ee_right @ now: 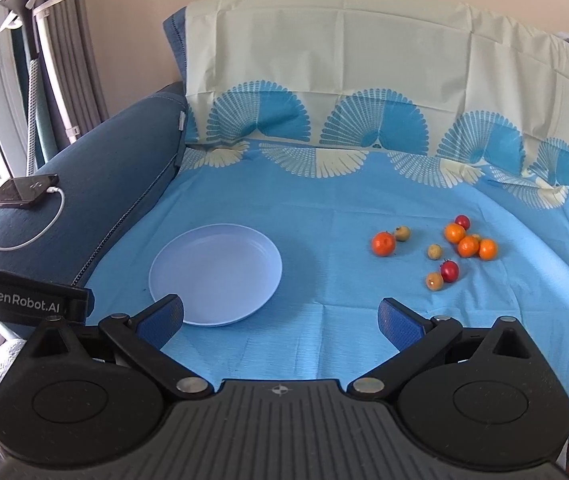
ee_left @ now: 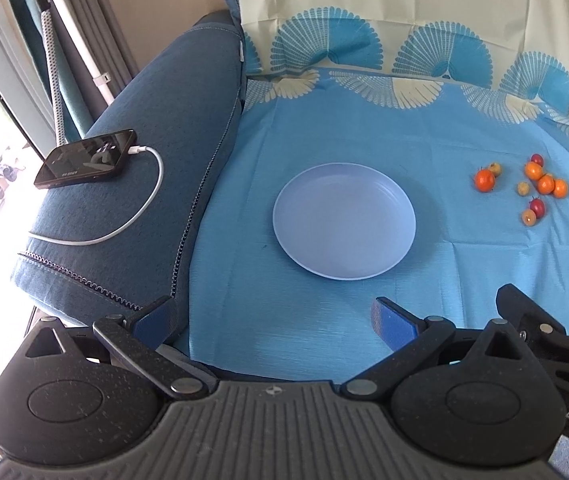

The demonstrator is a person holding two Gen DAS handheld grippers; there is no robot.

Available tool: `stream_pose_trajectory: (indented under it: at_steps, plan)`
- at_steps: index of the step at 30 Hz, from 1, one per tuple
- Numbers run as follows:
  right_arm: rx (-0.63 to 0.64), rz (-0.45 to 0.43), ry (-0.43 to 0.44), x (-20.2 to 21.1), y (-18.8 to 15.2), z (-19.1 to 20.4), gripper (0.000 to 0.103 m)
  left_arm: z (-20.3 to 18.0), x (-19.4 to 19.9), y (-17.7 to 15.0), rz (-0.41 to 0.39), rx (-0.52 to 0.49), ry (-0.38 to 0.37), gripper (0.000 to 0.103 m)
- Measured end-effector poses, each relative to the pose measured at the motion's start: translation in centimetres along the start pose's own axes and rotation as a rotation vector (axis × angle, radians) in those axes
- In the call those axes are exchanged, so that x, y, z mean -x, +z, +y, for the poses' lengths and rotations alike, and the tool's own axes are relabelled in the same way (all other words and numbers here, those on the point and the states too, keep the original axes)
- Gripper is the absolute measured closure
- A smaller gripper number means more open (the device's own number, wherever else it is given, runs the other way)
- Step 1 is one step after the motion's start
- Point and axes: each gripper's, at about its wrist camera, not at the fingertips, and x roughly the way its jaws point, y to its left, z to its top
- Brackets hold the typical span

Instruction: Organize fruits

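An empty pale blue plate (ee_left: 344, 220) (ee_right: 215, 274) lies on the blue cloth. To its right sits a loose cluster of small fruits: an orange one (ee_right: 383, 243) (ee_left: 484, 180) nearest the plate, a group of oranges (ee_right: 469, 245) (ee_left: 545, 181), red ones (ee_right: 449, 270) (ee_left: 537, 206) and small yellowish ones (ee_right: 434, 251). My left gripper (ee_left: 280, 318) is open, held short of the plate. My right gripper (ee_right: 280, 318) is open too, its left finger beside the plate's near rim, the fruits ahead to the right.
A blue sofa armrest (ee_left: 156, 184) rises at the left, with a phone (ee_left: 86, 158) (ee_right: 24, 191) on a white charging cable. A cream and blue patterned cloth (ee_right: 364, 80) covers the backrest behind. A stand and curtains (ee_right: 32, 60) are at the far left.
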Motion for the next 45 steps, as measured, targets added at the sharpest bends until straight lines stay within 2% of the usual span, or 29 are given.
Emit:
stream_pose_trajectory:
  at_steps: [8,17,24,32,45]
  plan:
    - [-0.070,-0.033,-0.037,-0.4,-0.8,-3.6,0.000,-3.6,-0.2,0.3,0.008,-0.077,-0.006,0.000]
    - [-0.181,0.015,-0.131,-1.5,-1.9,-9.1,0.000,-9.0,-1.5,0.9,0.042,-0.165,-0.062,0.000]
    - [-0.294,0.066,-0.194,-3.5,-2.3,-13.8,0.000,-13.4,-3.6,2.4,0.086,-0.210,-0.094,0.000]
    - [-0.412,0.096,-0.203,-6.4,-1.4,-18.5,0.000,-17.9,-6.6,4.7,0.116,-0.259,-0.059,0.000]
    - [-0.479,0.142,-0.238,-11.3,-0.8,-23.6,0.000,-23.5,-12.1,8.0,0.138,-0.279,-0.075,0.000]
